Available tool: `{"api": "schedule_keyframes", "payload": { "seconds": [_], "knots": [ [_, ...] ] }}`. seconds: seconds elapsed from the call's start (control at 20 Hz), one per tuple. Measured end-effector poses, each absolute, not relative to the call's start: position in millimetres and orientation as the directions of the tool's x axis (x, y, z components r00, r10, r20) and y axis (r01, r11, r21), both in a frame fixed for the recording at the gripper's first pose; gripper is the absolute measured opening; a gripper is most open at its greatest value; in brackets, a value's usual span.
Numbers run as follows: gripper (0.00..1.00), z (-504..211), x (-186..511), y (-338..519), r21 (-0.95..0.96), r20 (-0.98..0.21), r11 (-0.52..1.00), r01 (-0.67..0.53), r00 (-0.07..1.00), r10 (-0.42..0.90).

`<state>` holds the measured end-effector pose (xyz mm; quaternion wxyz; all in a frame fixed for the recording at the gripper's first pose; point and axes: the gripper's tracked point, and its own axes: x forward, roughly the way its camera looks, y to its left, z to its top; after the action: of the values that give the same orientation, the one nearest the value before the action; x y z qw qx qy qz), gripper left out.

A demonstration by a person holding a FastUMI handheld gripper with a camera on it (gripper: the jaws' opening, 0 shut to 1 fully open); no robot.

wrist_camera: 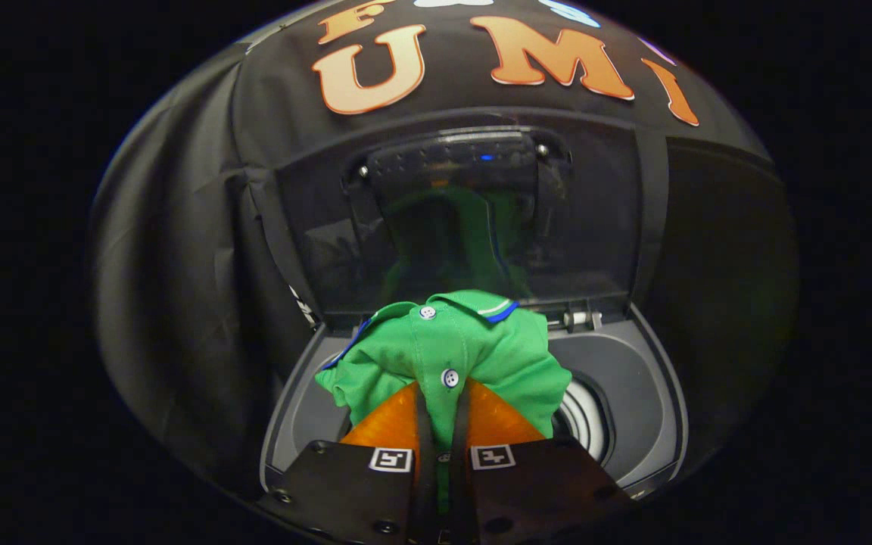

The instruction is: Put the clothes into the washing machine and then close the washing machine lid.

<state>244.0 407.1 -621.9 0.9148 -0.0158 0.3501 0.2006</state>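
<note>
Gripper (442, 412) at lower centre of frame, both fingers clamped on green shirt (451, 356), placket pinched between them. Shirt bunched mid-frame above washing machine (633, 378) opening, steel drum (583, 420) visible lower right. Lid (474, 219) raised upright behind, upper centre, reflecting green.

Black cloth wall (171, 227) all round, matte and dark; curving up and over at the top; creased into soft, shallow folds (205, 303) on the left side, catching a faint sheen; split by a thin upright seam (233, 113) high on the left; smoother and deeper in shadow on the right side, detail there too dim to tell.
</note>
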Motion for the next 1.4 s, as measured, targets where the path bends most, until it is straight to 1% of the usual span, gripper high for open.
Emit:
{"api": "schedule_keyframes", "payload": {
  "seconds": [0.15, 0.4, 0.55, 0.8, 1.15, 1.35, 1.4],
  "knots": [
    [0.15, -662.2, 232.4, 401.2, 0.133, -0.758, 0.929, -0.344, 0.569, 0.319],
    [0.15, -703.2, 222.7, 388.2, 0.157, -0.849, 0.964, -0.216, 0.469, 0.243],
    [0.15, -714.3, 220.1, 381.1, 0.135, -0.884, 0.972, -0.194, 0.419, 0.206],
    [0.15, -715.8, 221.2, 380.1, 0.122, -0.891, 0.968, -0.218, 0.406, 0.204],
    [0.15, -714.9, 221.7, 379.8, 0.122, -0.896, 0.968, -0.22, 0.396, 0.203],
    [1.0, -712.6, 219.6, 377.2, 0.12, -0.901, 0.97, -0.21, 0.388, 0.196],
    [0.99, -711.4, 218.6, 377.1, 0.122, -0.899, 0.969, -0.213, 0.39, 0.199]
  ]
}}
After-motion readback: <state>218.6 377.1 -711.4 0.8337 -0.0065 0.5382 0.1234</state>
